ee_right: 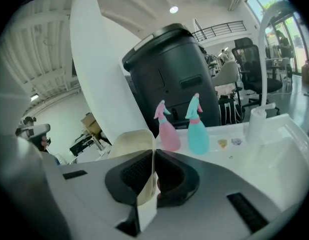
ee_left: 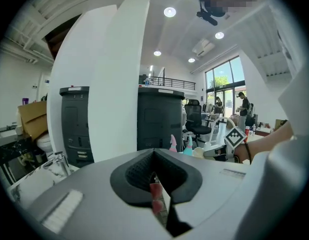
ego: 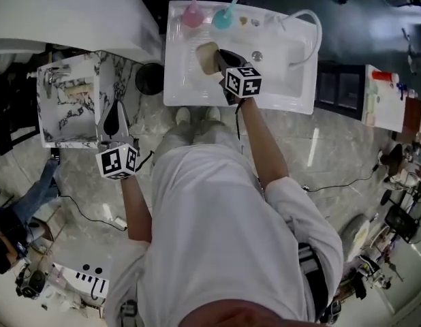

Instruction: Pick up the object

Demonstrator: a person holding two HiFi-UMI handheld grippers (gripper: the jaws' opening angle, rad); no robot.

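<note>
A cream bowl-like object (ego: 208, 58) hangs over the white sink basin (ego: 285, 80). My right gripper (ego: 221, 63) is shut on its rim. In the right gripper view the cream object (ee_right: 127, 144) rises just past the right gripper (ee_right: 153, 170), with its thin wall pinched between the black pads. My left gripper (ego: 117, 109) is lower left, beside a marble-topped stand (ego: 54, 125), far from the object. The left gripper (ee_left: 155, 170) has its jaws together in its own view, with nothing held.
A pink spray bottle (ego: 192, 13) and a teal spray bottle (ego: 224, 16) stand on the sink's back ledge, near a curved white faucet (ego: 307, 33). A black round bin (ego: 149, 78) sits left of the sink. The person's body fills the lower middle.
</note>
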